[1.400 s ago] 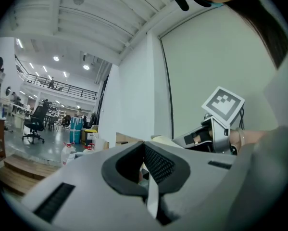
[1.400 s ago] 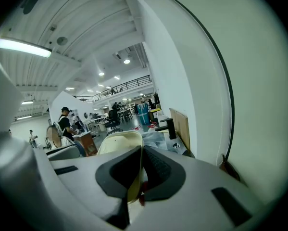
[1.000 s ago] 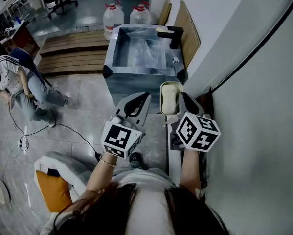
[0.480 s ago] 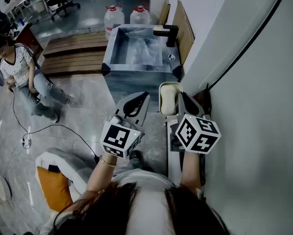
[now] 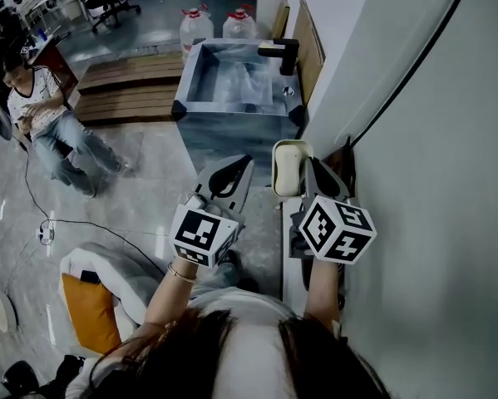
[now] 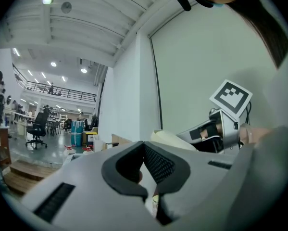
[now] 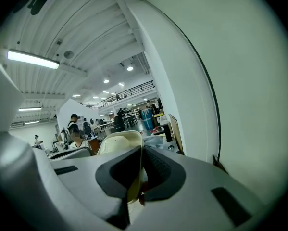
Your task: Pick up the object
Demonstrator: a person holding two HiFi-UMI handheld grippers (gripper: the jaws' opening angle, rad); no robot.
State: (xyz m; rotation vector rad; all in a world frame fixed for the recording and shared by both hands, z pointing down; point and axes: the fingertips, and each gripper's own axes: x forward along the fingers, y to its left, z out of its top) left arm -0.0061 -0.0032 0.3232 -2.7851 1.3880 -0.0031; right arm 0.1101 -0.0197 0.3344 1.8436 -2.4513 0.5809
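jaws of the right gripper (image 7: 138, 170) are pinching the rim of a cream dish (image 7: 116, 147); the left gripper (image 6: 144, 146) jaws are pressing together on nothing.
seen from the head view, the dish is hanging in the air ahead of the person, its hollow side facing the camera, close to the white wall (image 5: 431, 181). the left gripper is hovering just beside it, apart from it. a metal sink (image 5: 232, 110) with a black tap (image 5: 280, 50) is standing beyond both, and another person (image 5: 36, 110) is sitting far left.
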